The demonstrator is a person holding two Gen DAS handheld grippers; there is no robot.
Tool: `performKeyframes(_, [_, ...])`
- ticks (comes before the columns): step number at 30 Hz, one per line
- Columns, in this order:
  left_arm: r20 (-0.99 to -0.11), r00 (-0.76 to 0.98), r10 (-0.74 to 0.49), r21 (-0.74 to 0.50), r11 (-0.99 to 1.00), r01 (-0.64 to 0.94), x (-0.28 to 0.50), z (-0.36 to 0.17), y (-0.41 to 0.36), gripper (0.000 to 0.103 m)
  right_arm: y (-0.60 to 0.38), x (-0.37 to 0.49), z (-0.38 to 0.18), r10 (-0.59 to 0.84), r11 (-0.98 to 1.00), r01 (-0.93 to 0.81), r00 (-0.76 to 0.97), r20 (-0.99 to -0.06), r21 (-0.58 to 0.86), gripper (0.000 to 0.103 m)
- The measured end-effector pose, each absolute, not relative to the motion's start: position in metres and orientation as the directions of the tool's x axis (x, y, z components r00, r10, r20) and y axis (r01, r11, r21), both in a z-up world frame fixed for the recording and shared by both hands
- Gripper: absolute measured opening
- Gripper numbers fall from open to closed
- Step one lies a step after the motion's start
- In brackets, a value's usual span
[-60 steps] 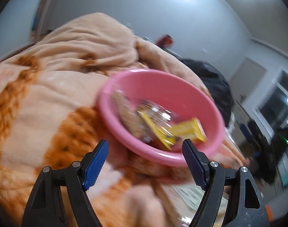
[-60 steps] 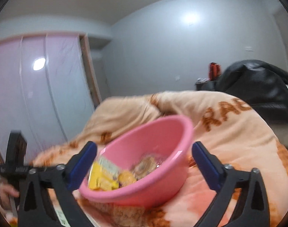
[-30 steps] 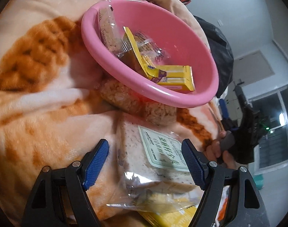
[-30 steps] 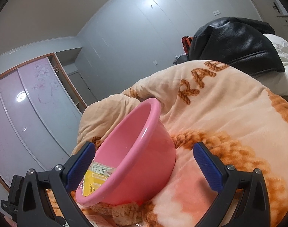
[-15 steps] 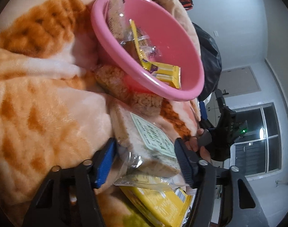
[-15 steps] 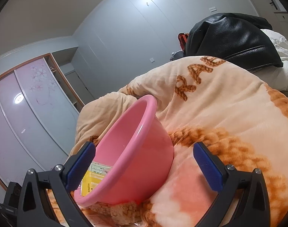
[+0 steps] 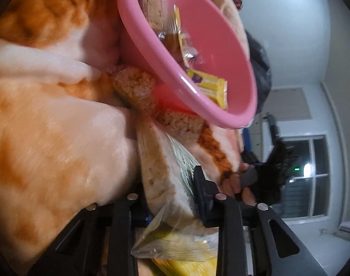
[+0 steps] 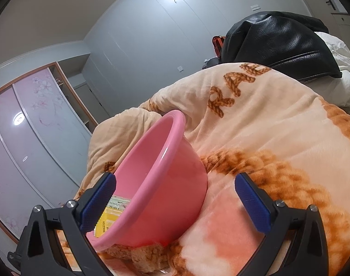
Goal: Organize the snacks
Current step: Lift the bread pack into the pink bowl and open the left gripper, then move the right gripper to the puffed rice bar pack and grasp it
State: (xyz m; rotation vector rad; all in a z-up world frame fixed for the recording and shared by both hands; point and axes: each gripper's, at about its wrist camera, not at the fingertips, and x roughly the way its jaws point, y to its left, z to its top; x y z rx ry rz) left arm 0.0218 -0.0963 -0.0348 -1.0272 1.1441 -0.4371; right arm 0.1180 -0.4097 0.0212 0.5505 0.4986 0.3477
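A pink bowl lies tilted on an orange and cream blanket, holding yellow snack packets and clear-wrapped ones. A puffed-rice bar in clear wrap is wedged under the bowl's rim. In front of it lies a bagged bread slice with a pale label. My left gripper has its jaws closing on that bread packet, one finger against the label side and the other hidden behind the bread. My right gripper stands open before the pink bowl, holding nothing.
A yellow packet in clear film lies under the bread, close to my left gripper. A person's hand holds the right gripper at the blanket's edge. A black jacket and white bedding lie beyond the blanket; wardrobe doors stand to the left.
My left gripper's jaws have drawn in from wide apart onto the bread packet, and the gripper has dipped and rolled. The right gripper has stayed put.
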Motion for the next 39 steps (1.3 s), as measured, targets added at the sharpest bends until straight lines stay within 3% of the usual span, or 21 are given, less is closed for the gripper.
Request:
performKeyframes(5, [-0.5,0.519,-0.694,-0.834,0.548,-0.071,-0.003,0.017,-0.082,0.018,-0.411,0.117,0.021,0.44,0.798,-0.179,0.826,-0.353,0.576,0.103])
performKeyframes(9, [-0.396,0.639,-0.659,-0.797,0.592,0.117,-0.013,0.073,-0.075,0.016,-0.41,0.118,0.021,0.438,0.798,-0.175,0.825,-0.356,0.576,0.103])
performKeyframes(14, [-0.271,0.698,-0.663,-0.809,0.55,0.208,0.024,0.091,-0.063,0.016,-0.411,0.117,0.02,0.438,0.798,-0.175,0.825,-0.356,0.577,0.103])
performKeyframes(16, [-0.286,0.724,-0.628,-0.796,0.576,0.185,0.051,0.086,-0.062,0.016,-0.411,0.118,0.02,0.438,0.798,-0.174,0.825,-0.357,0.577,0.103])
performKeyframes(20, [-0.437,0.757,-0.486,-0.684,0.726,0.072,0.104,0.058,-0.062,0.016,-0.411,0.118,0.02,0.438,0.798,-0.175,0.825,-0.356,0.577,0.103])
performKeyframes(23, [-0.393,0.814,-0.428,-0.677,0.734,0.059,0.1,0.032,-0.056,0.018,-0.411,0.118,0.02,0.439,0.798,-0.176,0.825,-0.356,0.577,0.103])
performKeyframes(25, [-0.38,0.858,-0.346,-0.599,0.799,0.057,0.084,0.024,-0.058,0.034,-0.411,0.118,0.02,0.438,0.798,-0.174,0.825,-0.358,0.577,0.103])
performKeyframes(27, [-0.426,0.857,-0.29,-0.546,0.837,0.012,0.076,0.014,-0.056,0.096,-0.411,0.118,0.02,0.437,0.799,-0.173,0.825,-0.358,0.576,0.103])
performKeyframes(28, [-0.427,0.856,-0.293,-0.566,0.824,-0.001,0.072,0.009,-0.051,0.101,-0.411,0.119,0.02,0.437,0.8,-0.173,0.824,-0.36,0.575,0.103])
performKeyframes(31, [-0.397,0.882,-0.252,-0.599,0.8,-0.041,0.065,0.008,-0.033,0.102,-0.408,0.118,0.021,0.438,0.809,-0.182,0.821,-0.366,0.56,0.103])
performKeyframes(34, [-0.423,0.875,-0.237,-0.642,0.76,-0.104,0.062,0.0,-0.018,0.102,-0.4,0.113,0.027,0.467,0.82,-0.242,0.807,-0.361,0.519,0.103])
performKeyframes(39, [-0.448,0.847,-0.288,-0.684,0.72,-0.117,0.061,-0.008,-0.01,0.102,-0.371,0.093,0.036,0.446,0.884,-0.318,0.789,-0.421,0.342,0.103])
